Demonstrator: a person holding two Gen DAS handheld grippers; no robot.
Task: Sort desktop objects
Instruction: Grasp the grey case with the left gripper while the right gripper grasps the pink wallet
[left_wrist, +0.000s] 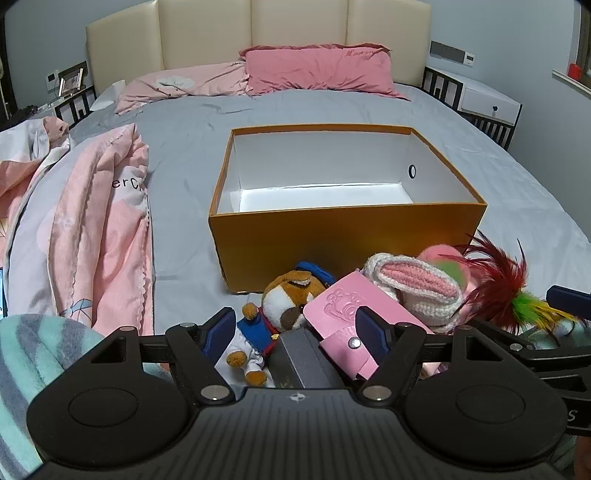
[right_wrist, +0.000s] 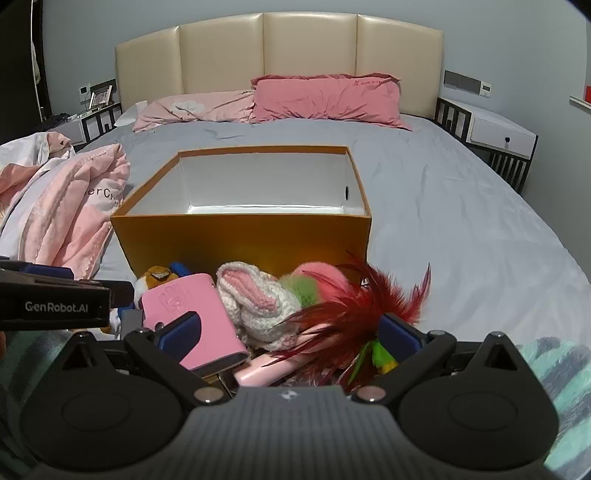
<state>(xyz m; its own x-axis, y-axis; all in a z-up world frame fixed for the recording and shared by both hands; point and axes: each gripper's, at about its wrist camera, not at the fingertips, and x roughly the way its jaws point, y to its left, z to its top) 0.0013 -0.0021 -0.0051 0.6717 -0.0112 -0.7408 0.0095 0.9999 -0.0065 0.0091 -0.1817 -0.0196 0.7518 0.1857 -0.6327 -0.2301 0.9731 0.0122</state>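
Toys lie heaped on the grey bed (left_wrist: 369, 107) just in front of the orange box (left_wrist: 347, 236), whose white inside shows nothing in it. Left hand-held gripper (left_wrist: 297, 328) hangs low over the near end of the heap, jaws spread wide, holding nothing; between its blue pads sit the plush dog (left_wrist: 284, 306) in its blue cap, a dark grey case (left_wrist: 303, 362) and the edge of the pink wallet (left_wrist: 347, 314). Right hand-held gripper (right_wrist: 291, 332) is spread wide too, empty, with the red feather toy (right_wrist: 354, 310) and a pink handle (right_wrist: 266, 369) lying across the gap between its pads. Crocheted white-and-pink piece (right_wrist: 258, 302) rests against the wallet, a pink-and-green pompom (right_wrist: 314, 284) just behind it, touching the box's front wall. Pink blanket (left_wrist: 96, 229) is bunched up on the left, well apart from the heap.
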